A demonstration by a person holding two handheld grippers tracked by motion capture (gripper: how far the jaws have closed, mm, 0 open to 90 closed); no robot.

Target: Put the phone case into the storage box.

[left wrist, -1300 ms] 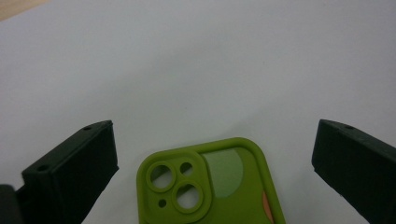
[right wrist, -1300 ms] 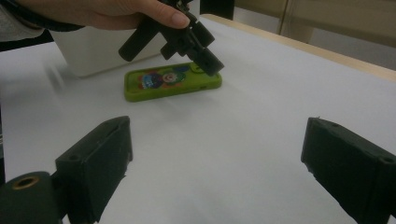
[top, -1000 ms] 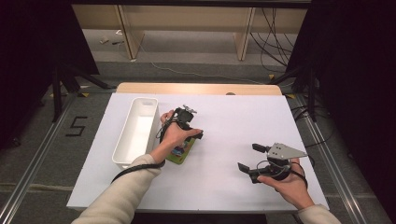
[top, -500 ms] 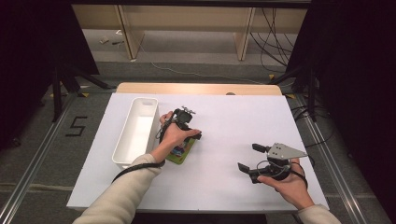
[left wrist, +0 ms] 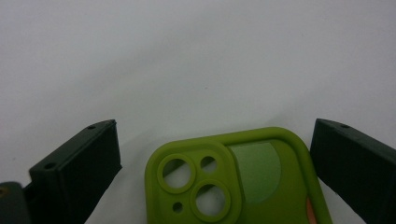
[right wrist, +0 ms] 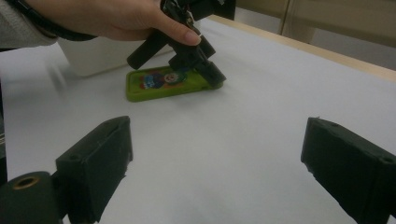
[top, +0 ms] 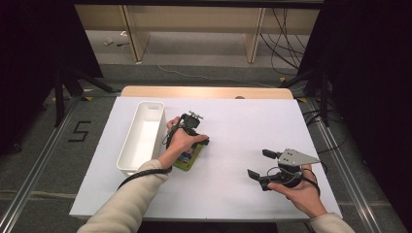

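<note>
Two tools: left tool (left wrist: 212, 154) just narrowing astride green phone case (left wrist: 233, 182), untouched; right tool (right wrist: 215, 172) spread, unmoved.

You have one green phone case (top: 190, 158) lying on the bench (top: 233, 126), and one white bin (top: 141, 138) standing just beside it. On that case you can count two large round lens openings (left wrist: 176, 170) and two small holes (left wrist: 208, 163) in its raised corner, plus one pale patch (left wrist: 257, 170) next to them. You hold two grippers, one in each hand: the left gripper (top: 194, 141) over the case and the right gripper (top: 262, 164) well apart from it. Each carries two black fingers (right wrist: 95, 161). One grey three-cornered plate (top: 297, 157) sits on the right one. There is one bench under it all.
</note>
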